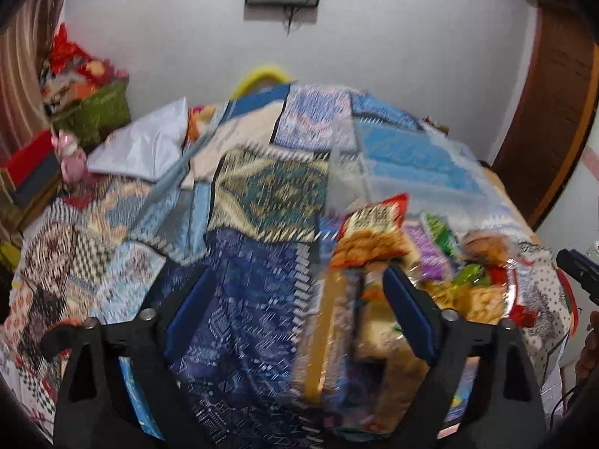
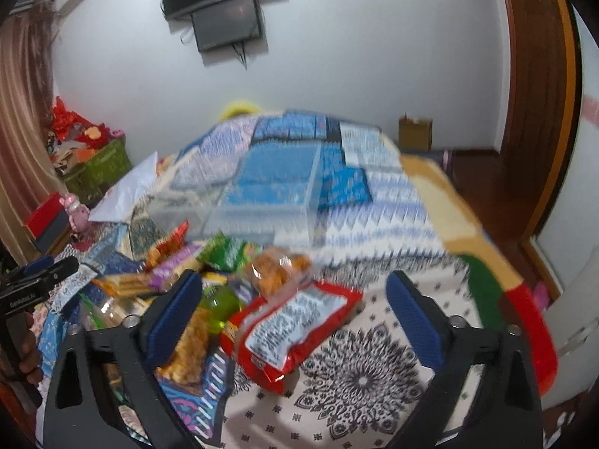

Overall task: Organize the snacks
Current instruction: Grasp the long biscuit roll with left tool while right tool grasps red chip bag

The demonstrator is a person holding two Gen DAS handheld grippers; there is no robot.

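Observation:
A pile of snack packets lies on a patchwork bed cover, to the right in the left wrist view and left of centre in the right wrist view. My left gripper is open and empty, its right finger beside a long clear packet. My right gripper is open and empty, with a red packet with a white label between its fingers. A clear plastic box stands on the bed beyond the pile. The frames are blurred.
A green basket full of things, red boxes and a pink figure stand at the left by a curtain. A white bag lies on the bed. A wooden door is at the right.

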